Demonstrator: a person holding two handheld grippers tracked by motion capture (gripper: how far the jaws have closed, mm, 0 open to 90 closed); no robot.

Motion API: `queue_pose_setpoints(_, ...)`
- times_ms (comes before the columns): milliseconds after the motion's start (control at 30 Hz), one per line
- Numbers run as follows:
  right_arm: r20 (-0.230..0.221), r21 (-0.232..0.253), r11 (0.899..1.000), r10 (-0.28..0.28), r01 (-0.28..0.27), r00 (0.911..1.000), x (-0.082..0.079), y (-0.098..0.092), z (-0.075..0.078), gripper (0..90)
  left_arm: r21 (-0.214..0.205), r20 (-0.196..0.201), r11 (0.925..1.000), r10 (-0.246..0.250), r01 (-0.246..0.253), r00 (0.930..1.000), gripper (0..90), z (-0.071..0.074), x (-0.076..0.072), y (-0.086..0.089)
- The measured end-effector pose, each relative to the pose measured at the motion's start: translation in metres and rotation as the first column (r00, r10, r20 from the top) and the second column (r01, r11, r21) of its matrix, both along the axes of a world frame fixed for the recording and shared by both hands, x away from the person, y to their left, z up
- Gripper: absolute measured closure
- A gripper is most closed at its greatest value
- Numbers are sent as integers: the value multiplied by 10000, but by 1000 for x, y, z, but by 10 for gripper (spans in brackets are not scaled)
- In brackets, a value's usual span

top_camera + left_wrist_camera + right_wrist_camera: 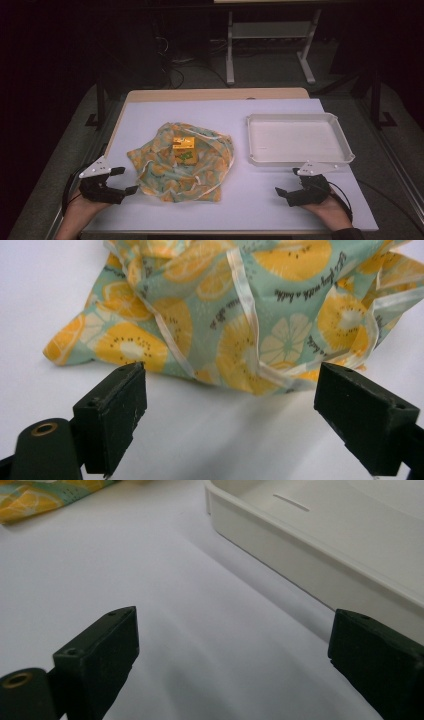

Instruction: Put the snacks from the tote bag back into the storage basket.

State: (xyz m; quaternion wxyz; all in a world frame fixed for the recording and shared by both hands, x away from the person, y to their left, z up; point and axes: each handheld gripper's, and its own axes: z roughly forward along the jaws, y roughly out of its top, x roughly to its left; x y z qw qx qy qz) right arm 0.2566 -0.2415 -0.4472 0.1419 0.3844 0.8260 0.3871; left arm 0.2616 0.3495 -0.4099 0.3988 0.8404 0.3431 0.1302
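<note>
**Left gripper sits nearest the cloth bag**

White sheeting covers the table (235, 205) under a dim room, with desk legs and cables in the dark beyond; on it lies a crumpled cloth bag (182, 162) printed with orange slices, spread roughly flat at the middle-left, and a small yellow box (184, 149) rests on top of it near its centre; a white tray (299, 159) stands apart to the right, with nothing in it.

Both grippers rest low at the near edge, each with its jaws standing wide and nothing between them; the left gripper (124, 180) lies just beside the bag's near-left corner, its jaws pointing across toward the cloth; in the left gripper view the folded hem and pale trim of the bag (240, 315) lie straight ahead, just beyond the jaw tips but not touching them.

The right gripper (287, 181) is near the tray's front rim and well apart from the bag; its view looks along the tray's wall (310, 565), the cloth a far corner.

By my judgement the left hand is the nearer one for a first hold on the cloth, reaching forward and slightly inward; the box sits farther in, between the two hands.
</note>
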Motion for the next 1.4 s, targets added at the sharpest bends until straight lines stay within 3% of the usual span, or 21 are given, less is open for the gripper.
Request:
queue_pose_setpoints(333, 35, -34, 9999, 126, -126, 9999, 1, 3, -1, 59, -428, 184, 9988, -231, 239, 9996, 135, 13, 5, -10)
queue_pose_setpoints(733, -2, -171, 9992, 349, -349, 9994, 3, 6, -2, 61, -527, 390, 9973, -497, 518, 9980, 149, 24, 14, -29)
queue_pose_setpoints(1400, 3, 46, 9993, 365, -366, 9993, 2, 8, 1, 125, -628, 695, 9956, -659, 703, 9954, 408, 38, 45, -62)
